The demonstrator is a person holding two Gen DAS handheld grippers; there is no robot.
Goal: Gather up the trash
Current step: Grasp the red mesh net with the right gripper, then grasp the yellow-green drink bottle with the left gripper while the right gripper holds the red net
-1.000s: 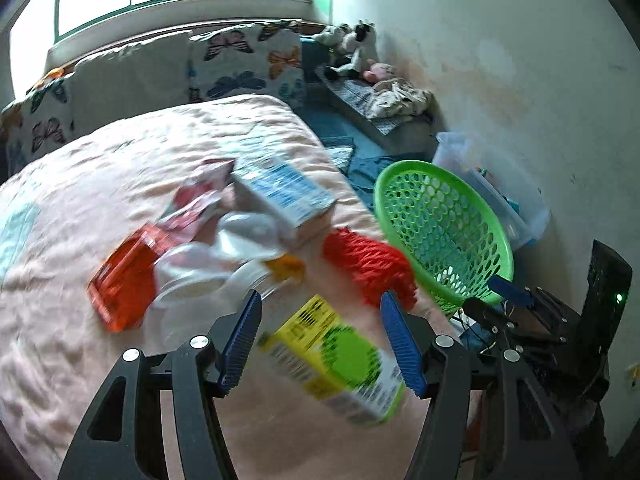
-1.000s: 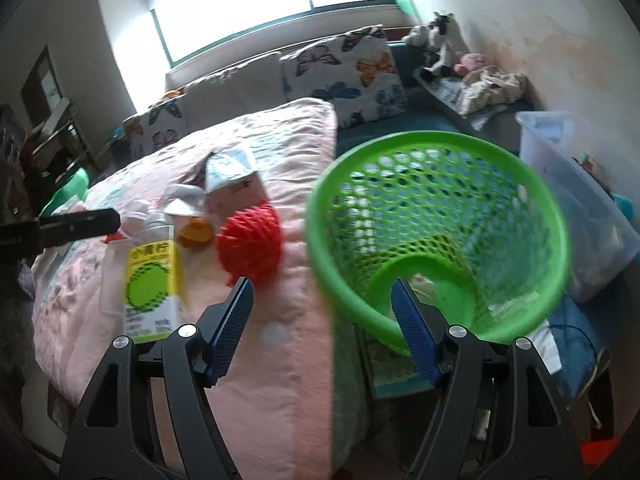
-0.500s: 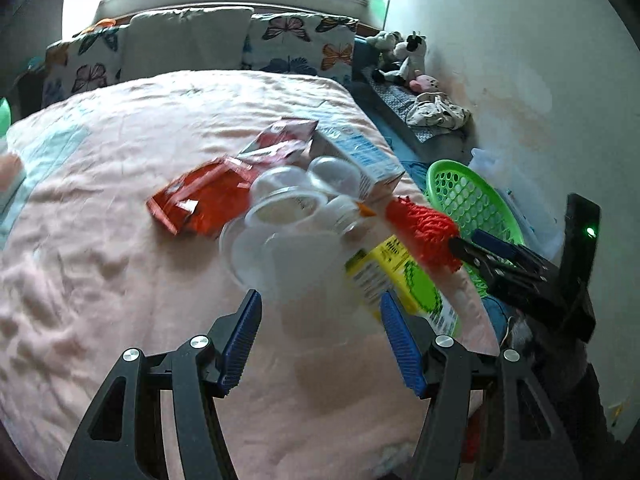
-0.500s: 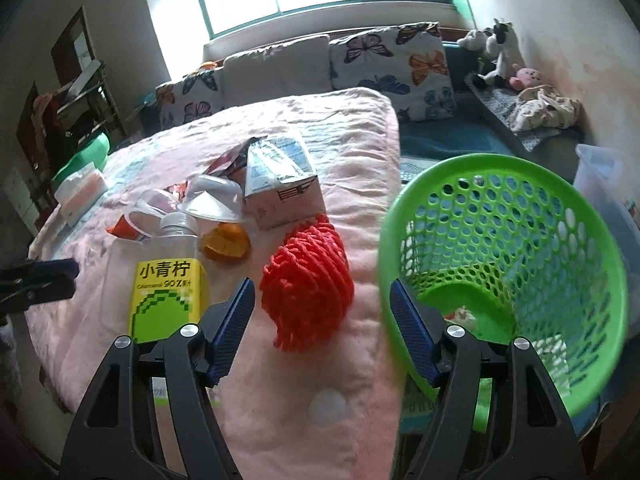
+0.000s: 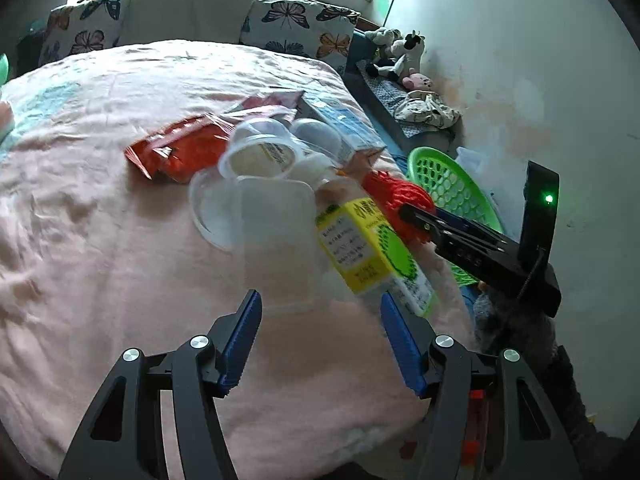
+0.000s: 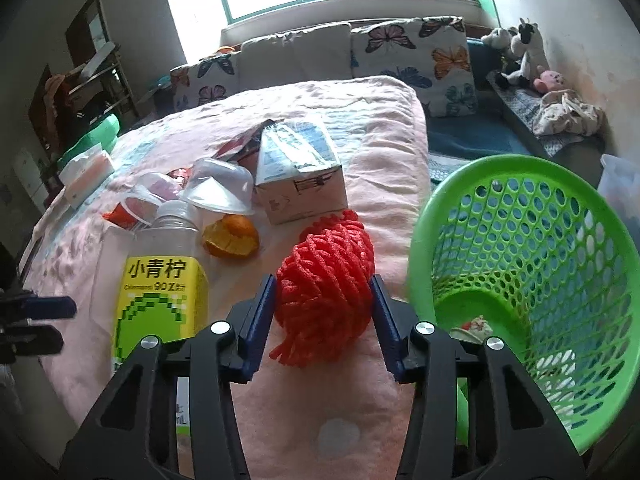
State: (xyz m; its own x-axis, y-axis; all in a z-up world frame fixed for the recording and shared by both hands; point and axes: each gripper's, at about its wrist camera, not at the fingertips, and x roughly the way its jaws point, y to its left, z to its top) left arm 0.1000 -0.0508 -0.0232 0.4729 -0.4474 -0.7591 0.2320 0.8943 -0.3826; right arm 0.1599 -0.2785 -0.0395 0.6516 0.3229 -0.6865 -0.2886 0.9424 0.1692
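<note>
The left gripper (image 5: 320, 336) hovers, jaws apart, before a clear plastic tub (image 5: 276, 236). On the pink bedspread (image 6: 380, 120), the right gripper (image 6: 324, 312) is closing around the red foam fruit net (image 6: 326, 276); next, probably a lift into the green perforated basket (image 6: 560, 264).

Right gripper (image 6: 323, 296): pitched downward, its jaws closing; both blue pads (image 6: 262, 312) lie against the flanks of a red foam fruit net (image 6: 326, 284) that fills the gap between them. Left gripper (image 5: 320, 340): likewise pitched downward, its jaws parted, the blue fingertips (image 5: 244, 332) apart with nothing between them; a clear plastic container (image 5: 276, 236) lies just beyond the fingertips, not touched.
</note>
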